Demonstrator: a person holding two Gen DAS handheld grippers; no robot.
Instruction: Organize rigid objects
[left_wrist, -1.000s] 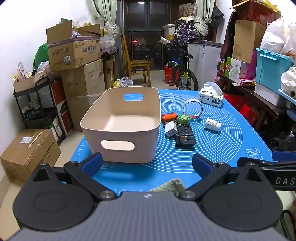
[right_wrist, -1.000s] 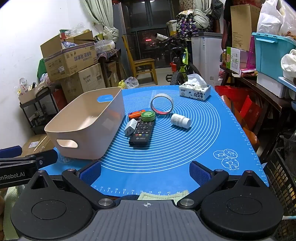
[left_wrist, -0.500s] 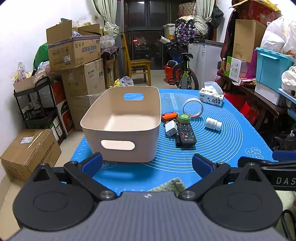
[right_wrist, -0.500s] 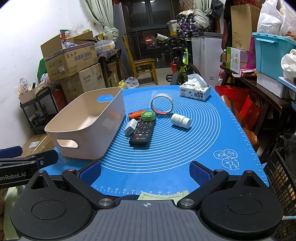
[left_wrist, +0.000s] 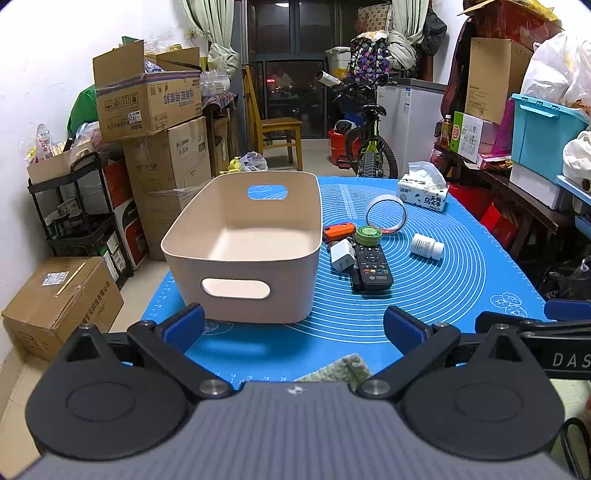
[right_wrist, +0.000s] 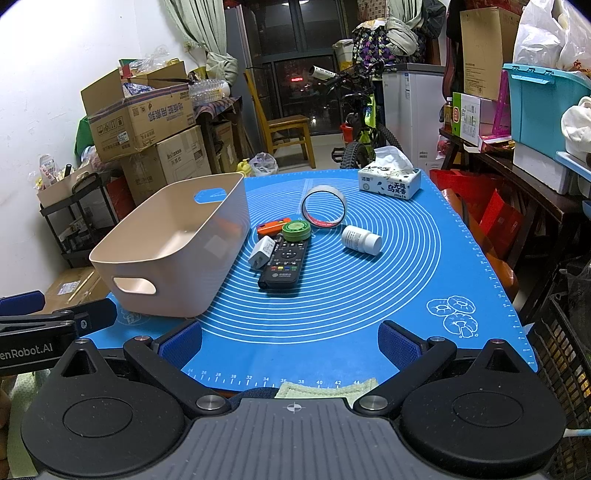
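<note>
Beige plastic bin (left_wrist: 243, 236) empty (nothing sorted yet); black remote (right_wrist: 284, 264), white charger (right_wrist: 261, 252), green tin (right_wrist: 296, 230), white pill bottle (right_wrist: 361, 240), tape roll (right_wrist: 324, 210) sit beside it on the table. Both jaws wide, holding nothing.

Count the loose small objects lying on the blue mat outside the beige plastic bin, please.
6, clustered right of the bin: black remote, white charger, orange gadget, green round tin, tape ring, white bottle. More may hide behind the bin.

Stacked cardboard boxes (left_wrist: 147, 99) at upper left. Wooden chair (left_wrist: 275, 129) and bicycle (left_wrist: 364, 140) at top centre, before a dark glass door (left_wrist: 284, 66). Teal storage bin (left_wrist: 543, 136) at right edge. Tissue box (right_wrist: 389, 182) on the worktop's far right corner.
</note>
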